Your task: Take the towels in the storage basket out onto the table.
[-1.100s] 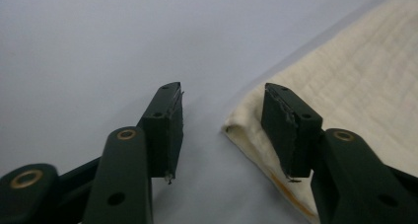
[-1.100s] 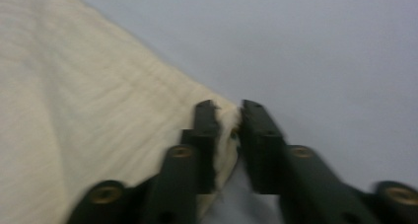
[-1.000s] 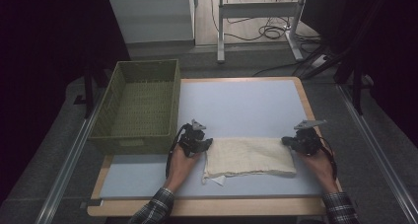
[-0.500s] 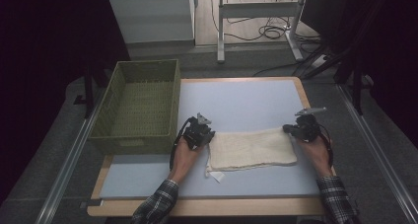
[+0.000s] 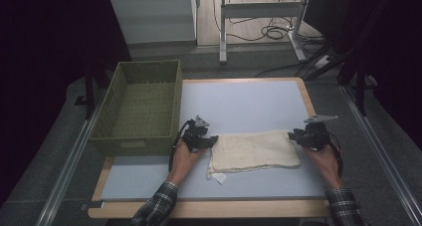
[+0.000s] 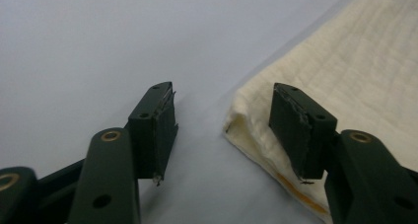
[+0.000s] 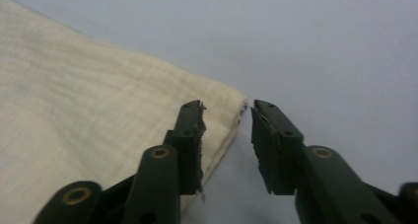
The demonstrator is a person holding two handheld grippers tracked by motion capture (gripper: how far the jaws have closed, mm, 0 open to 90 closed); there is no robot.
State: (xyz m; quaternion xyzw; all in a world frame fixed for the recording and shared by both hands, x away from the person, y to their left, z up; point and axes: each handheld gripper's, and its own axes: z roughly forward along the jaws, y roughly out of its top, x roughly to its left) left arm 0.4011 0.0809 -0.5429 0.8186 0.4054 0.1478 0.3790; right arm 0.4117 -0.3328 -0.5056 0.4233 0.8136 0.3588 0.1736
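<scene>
A: Two grippers, one at each short end of the folded cream cloth [image 5: 255, 151]. The left gripper [image 5: 213, 140] sits at its left end, the right gripper [image 5: 292, 135] at its right end.

B: And the cloth itself, where does it lie?

A: Flat on the pale blue table [image 5: 249, 101], toward the near edge, well right of the green basket [image 5: 142, 106]. A small white tag [image 5: 219, 178] pokes out at its near left corner.

B: Is either gripper holding it?

A: No. In the left gripper view the jaws stand apart; they have just been opening. The far corner of the cloth [image 6: 345, 76] lies in the gap, nearer the right-hand jaw, but the pads do not press on it. The other jaw is over bare table [image 6: 123, 41].

B: The right one?

A: The same, with a narrower gap. In the right gripper view its jaws have just been opening too. The cloth [image 7: 88, 95] has its corner just at the gap; the left-hand jaw hangs over the cloth's edge, the right-hand jaw over the table [image 7: 320, 51]. Nothing is pinched.

B: The hands?

A: Each hand comes in from the near edge in a plaid sleeve [image 5: 158, 206], wrapped round its gripper, low over the table
</scene>
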